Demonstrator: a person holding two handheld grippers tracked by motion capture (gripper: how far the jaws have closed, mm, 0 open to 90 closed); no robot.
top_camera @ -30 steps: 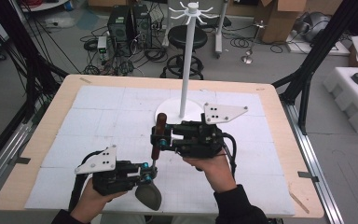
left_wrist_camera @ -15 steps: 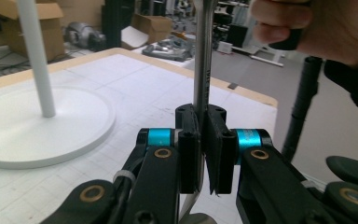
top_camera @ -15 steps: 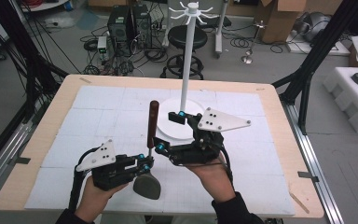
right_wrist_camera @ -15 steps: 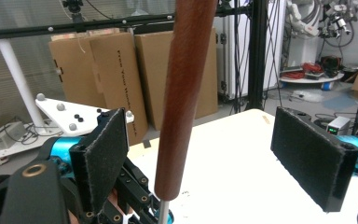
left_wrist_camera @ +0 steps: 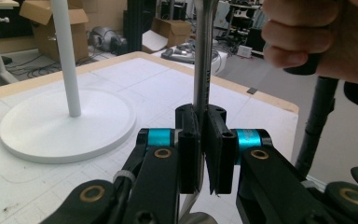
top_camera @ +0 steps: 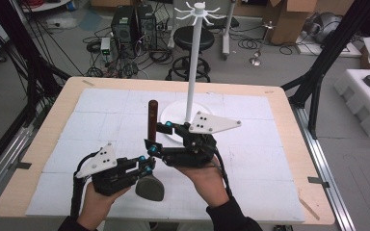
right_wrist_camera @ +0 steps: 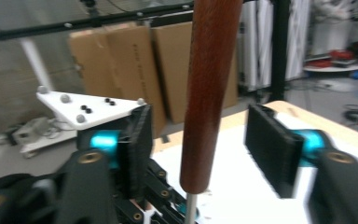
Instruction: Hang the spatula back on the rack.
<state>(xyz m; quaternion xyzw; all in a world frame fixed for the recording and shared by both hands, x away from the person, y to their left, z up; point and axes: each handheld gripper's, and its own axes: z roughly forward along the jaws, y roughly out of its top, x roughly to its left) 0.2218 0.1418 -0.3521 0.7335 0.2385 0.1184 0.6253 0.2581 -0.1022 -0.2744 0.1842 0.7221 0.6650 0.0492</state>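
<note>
Desk (top_camera: 279, 144), white-covered, with a white stand (top_camera: 191, 62) on a round base. Left tool (top_camera: 147, 163), low at the near left, jaws clamped together on the steel shank of a ladle (top_camera: 152, 120); dark bowl just under this tool, brown wooden handle upright. Right tool (top_camera: 156, 144), beside the handle, jaws spread apart to either side of the wood, not touching it.
</note>
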